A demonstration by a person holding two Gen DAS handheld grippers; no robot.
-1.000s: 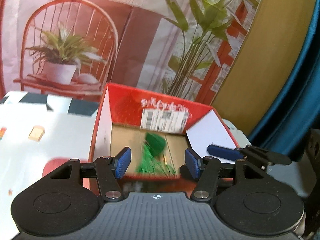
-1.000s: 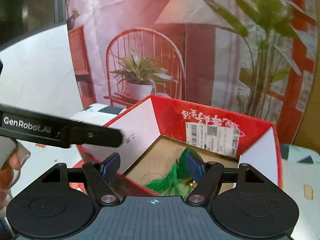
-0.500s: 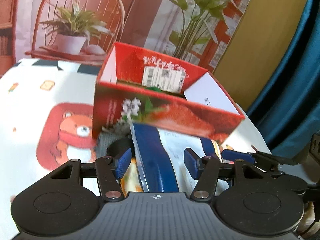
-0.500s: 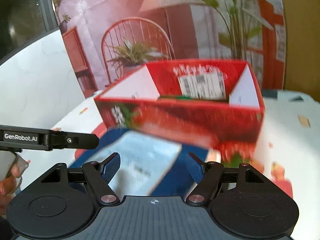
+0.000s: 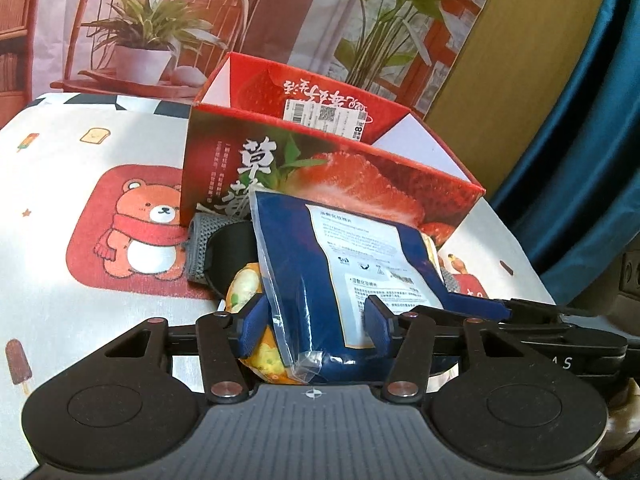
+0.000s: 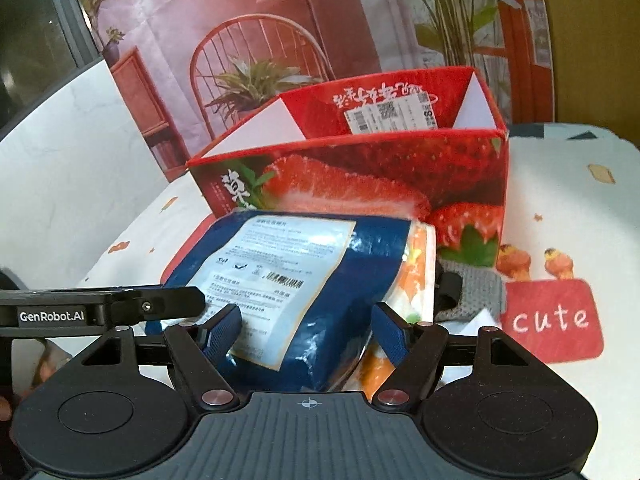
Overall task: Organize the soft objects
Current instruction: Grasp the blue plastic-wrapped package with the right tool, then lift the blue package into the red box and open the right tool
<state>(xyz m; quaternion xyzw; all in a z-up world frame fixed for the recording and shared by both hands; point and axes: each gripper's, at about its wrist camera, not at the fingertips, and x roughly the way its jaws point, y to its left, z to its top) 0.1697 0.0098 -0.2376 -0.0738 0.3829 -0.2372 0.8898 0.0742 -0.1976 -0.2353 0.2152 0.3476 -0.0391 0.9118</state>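
Observation:
A blue plastic packet with a white label (image 5: 352,264) (image 6: 288,276) lies on top of a pile in front of the red strawberry box (image 5: 332,176) (image 6: 360,176). Under it are an orange and yellow patterned soft item (image 5: 244,292) (image 6: 416,280) and a grey mesh item with a black part (image 5: 208,248) (image 6: 472,292). My left gripper (image 5: 316,324) is open, its fingers on either side of the packet's near end. My right gripper (image 6: 308,332) is open too, its fingers astride the packet from the other side. The box's inside is hidden.
The table wears a white cloth with a bear print (image 5: 140,228) and a red "cute" patch (image 6: 552,320). A printed backdrop with chair and plants stands behind. A blue curtain (image 5: 580,120) hangs at the right. A white wall (image 6: 60,160) is at the left.
Both grippers have dropped from above the open box, where a green tasselled item lay, down to the pile in front of it. The blue packet now sits between both pairs of fingers.

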